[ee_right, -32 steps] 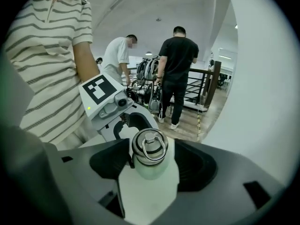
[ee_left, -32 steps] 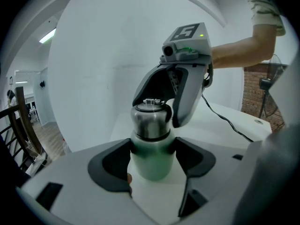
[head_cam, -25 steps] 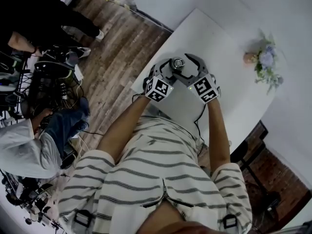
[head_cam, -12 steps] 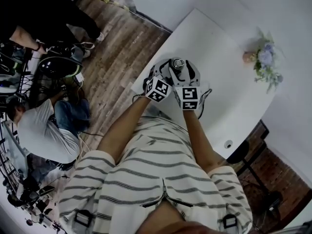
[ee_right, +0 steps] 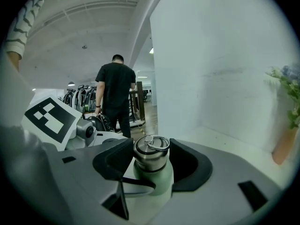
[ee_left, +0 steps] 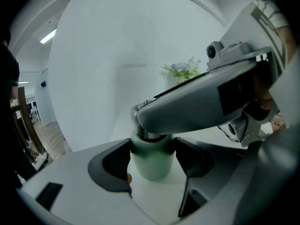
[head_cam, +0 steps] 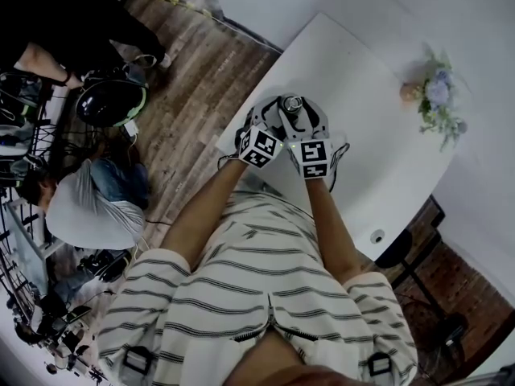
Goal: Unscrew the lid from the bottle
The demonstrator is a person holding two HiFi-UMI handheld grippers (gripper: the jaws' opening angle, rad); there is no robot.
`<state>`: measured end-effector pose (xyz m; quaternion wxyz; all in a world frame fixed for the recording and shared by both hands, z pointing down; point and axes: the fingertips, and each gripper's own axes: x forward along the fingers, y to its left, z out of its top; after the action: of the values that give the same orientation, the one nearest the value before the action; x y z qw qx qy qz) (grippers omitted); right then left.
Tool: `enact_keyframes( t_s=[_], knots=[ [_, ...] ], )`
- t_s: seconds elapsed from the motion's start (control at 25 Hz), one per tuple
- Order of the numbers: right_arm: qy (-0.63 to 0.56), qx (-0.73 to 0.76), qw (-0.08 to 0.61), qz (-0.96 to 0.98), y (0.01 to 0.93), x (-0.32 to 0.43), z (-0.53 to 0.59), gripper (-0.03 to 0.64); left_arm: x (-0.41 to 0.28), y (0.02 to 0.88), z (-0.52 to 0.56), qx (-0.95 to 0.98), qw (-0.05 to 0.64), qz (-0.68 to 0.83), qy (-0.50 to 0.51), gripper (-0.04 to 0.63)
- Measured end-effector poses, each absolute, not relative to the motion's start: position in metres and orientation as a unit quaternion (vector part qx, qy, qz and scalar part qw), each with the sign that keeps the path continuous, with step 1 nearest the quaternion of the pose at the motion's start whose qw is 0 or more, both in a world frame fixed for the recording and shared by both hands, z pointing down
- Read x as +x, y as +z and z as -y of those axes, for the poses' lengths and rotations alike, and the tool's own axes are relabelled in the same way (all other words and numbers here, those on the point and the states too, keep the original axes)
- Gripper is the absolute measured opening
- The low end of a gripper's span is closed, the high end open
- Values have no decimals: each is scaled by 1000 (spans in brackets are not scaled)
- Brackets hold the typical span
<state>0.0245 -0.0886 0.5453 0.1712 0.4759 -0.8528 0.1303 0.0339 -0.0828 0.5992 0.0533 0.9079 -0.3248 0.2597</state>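
Note:
A pale green bottle (ee_left: 151,162) with a steel lid (ee_right: 151,154) stands upright near the corner of the white table (head_cam: 362,71). My left gripper (ee_left: 152,159) is shut on the bottle's green body, one pad pressed on each side. My right gripper (ee_right: 152,159) reaches over it at lid height. Its jaws are closing with the lid between them, and the pads are near the lid's sides but not pressing. In the head view both grippers meet at the bottle (head_cam: 292,105), with the left gripper (head_cam: 276,117) beside the right gripper (head_cam: 302,119).
A small vase of flowers (head_cam: 437,96) stands at the table's far right. A small round thing (head_cam: 376,237) lies near the table's near edge. The table corner drops to wooden floor (head_cam: 193,79) on the left, where people and equipment (head_cam: 88,207) are.
My right gripper has swung in from the bottle's right to sit beside the left one, and its jaws have narrowed round the lid. The left gripper and bottle stayed put.

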Motion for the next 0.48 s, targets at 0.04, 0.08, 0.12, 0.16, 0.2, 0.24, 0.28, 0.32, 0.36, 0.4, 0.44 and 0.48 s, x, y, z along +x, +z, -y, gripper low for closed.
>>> enact_keyframes(
  t_s=[0.04, 0.08, 0.12, 0.16, 0.2, 0.24, 0.28, 0.32, 0.36, 0.4, 0.44, 0.48],
  knots=[
    [131, 471, 171, 855, 545, 25, 88, 249, 34, 599, 82, 908, 53, 325, 260, 299],
    [133, 466, 171, 858, 545, 25, 88, 249, 34, 599, 82, 908, 53, 324, 260, 299],
    [134, 460, 170, 861, 544, 25, 88, 248, 34, 598, 82, 908, 53, 324, 260, 299],
    [136, 452, 169, 865, 544, 24, 88, 247, 34, 597, 83, 908, 53, 324, 260, 299],
    [138, 442, 169, 870, 543, 24, 89, 247, 34, 597, 83, 908, 53, 324, 260, 299],
    [140, 428, 170, 877, 543, 24, 89, 247, 34, 597, 83, 908, 53, 324, 260, 299],
    [140, 411, 172, 884, 543, 24, 89, 247, 34, 597, 83, 908, 53, 324, 260, 299],
    [138, 391, 175, 893, 543, 23, 89, 247, 33, 597, 83, 908, 54, 324, 260, 299],
    [134, 369, 180, 902, 543, 22, 89, 247, 33, 597, 83, 908, 54, 323, 259, 299],
    [127, 346, 186, 911, 543, 21, 89, 248, 33, 596, 83, 908, 55, 323, 259, 299],
    [118, 322, 193, 919, 542, 20, 88, 249, 33, 596, 83, 909, 54, 323, 259, 299],
    [109, 296, 201, 927, 542, 19, 87, 249, 33, 596, 83, 909, 54, 323, 259, 299]
  ],
)
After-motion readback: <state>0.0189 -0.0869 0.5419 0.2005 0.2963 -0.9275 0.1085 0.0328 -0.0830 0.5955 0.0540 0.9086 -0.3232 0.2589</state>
